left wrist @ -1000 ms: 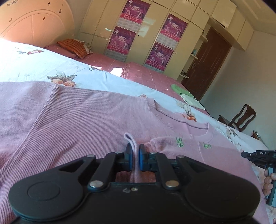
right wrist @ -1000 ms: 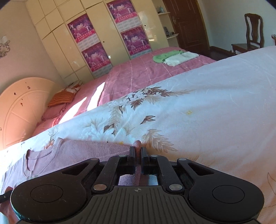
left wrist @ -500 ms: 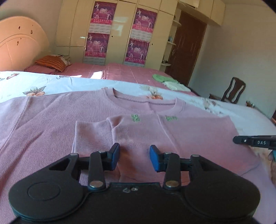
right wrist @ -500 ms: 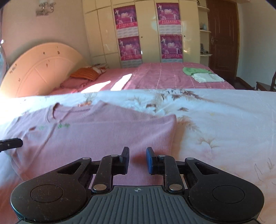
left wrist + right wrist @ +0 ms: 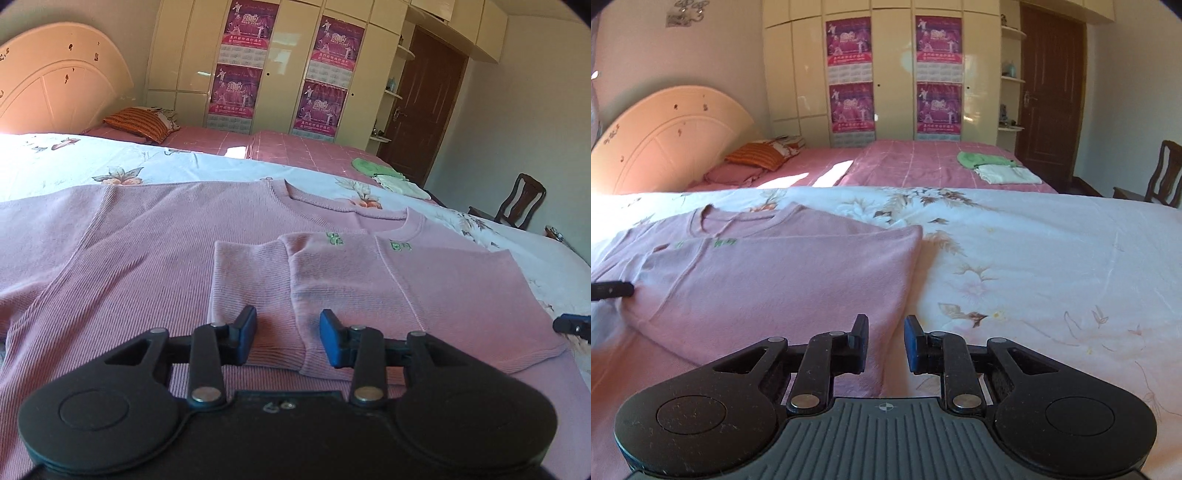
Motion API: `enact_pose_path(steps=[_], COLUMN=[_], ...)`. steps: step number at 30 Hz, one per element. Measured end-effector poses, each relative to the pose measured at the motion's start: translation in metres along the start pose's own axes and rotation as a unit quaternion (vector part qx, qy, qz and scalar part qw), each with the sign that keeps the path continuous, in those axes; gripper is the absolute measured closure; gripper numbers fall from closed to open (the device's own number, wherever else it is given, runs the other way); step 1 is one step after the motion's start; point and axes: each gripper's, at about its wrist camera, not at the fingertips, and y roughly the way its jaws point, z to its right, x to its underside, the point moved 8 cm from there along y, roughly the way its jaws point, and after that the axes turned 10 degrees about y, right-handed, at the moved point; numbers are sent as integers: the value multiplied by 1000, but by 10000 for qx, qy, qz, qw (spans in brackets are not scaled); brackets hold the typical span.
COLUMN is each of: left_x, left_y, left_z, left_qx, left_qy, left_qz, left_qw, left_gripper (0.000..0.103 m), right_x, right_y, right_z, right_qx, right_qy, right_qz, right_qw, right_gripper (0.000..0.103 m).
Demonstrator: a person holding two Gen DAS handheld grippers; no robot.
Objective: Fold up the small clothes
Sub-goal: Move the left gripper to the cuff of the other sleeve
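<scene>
1. The pink sweater (image 5: 147,266) is spread flat on the flowered bedspread (image 5: 1034,258), neck toward the far wardrobe (image 5: 280,74); its right side, sleeve included, is folded over onto the body.
2. The left gripper (image 5: 288,338) is held just before the folded flap, its fingers (image 5: 245,334) parted to a moderate gap with nothing between them; the ribbed cuff lies directly beyond that gap.
3. The right gripper (image 5: 885,345) is held at the sweater's folded right edge, fingers (image 5: 862,343) parted more narrowly, also empty; the edge runs away from them toward the neck.
4. The unfolded left side of the sweater lies well to the left of the flap, so the left gripper is judged the nearer one for the matching fold.
5. The knit is fine-ribbed and soft, with small green embroidery (image 5: 369,242) below the collar; it would likely sag when lifted by one point.
</scene>
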Motion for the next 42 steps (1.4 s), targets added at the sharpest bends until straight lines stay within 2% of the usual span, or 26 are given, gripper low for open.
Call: enact_pose_path(steps=[2, 11, 13, 19, 22, 25, 26, 27, 28, 29, 31, 32, 34, 36, 39, 41, 42], left_x=[1, 5, 6, -2, -1, 15, 23, 32, 41, 50, 66, 74, 90, 102, 110, 109, 107], left_y=[1, -1, -1, -12, -42, -76, -87, -101, -116, -129, -155, -165, -187, -202, -208, -204, -201], left_z=[1, 7, 6, 0, -30, -97, -121, -152, -183, -210, -266, -291, -341, -380, -417, -427, -431], left_qx=[-45, -207, -171, 209, 83, -247, -372, -514, -654, -836, -1285, -1390, -1624, -1752, -1517, -1228, -1132], left_qy=[68, 389, 376, 654, 571, -181, -502, -922, -1301, -1537, -1990, -2288, -2934, -3370, -3793, -3970, -3984], left_qz=[-6, 41, 46, -60, 311, 368, 365, 385, 438, 461, 459, 485, 595, 712, 894, 998, 1016], left_qw=[10000, 9990, 9991, 9976, 9978, 9989, 9974, 9937, 9884, 9835, 9705, 9623, 9402, 9223, 9084, 9041, 9045], left_gripper=[65, 65, 65, 54, 52, 53, 55, 56, 60, 60, 61, 61, 61, 61, 64, 64, 64], right_x=[14, 19, 19, 15, 13, 17, 19, 21, 21, 20, 19, 18, 15, 12, 8, 5, 4], right_y=[12, 14, 14, 7, -9, -16, -16, -14, -14, -13, -7, -4, 4, 12, 24, 29, 31], right_z=[-2, -5, -6, -12, -23, -48, -59, -72, -84, -98, -128, -140, -167, -192, -225, -241, -248], right_qx=[249, 469, 526, 784, 784, 714, 653, 602, 556, 483, 289, 220, 37, -93, -240, -304, -331], right_qy=[-201, -138, -166, -41, 165, 256, 293, 339, 375, 390, 418, 450, 583, 703, 852, 912, 944], right_qz=[-227, -219, -218, -195, -33, -8, -41, -71, -37, 21, 65, 75, 86, 48, -39, -88, -109], right_qw=[9992, 9986, 9982, 9967, 9968, 9971, 9974, 9976, 9977, 9981, 9987, 9987, 9983, 9975, 9961, 9953, 9949], right_gripper=[82, 82, 82, 82, 82, 82, 79, 71, 48, 40, 41, 41, 41, 41, 41, 41, 41])
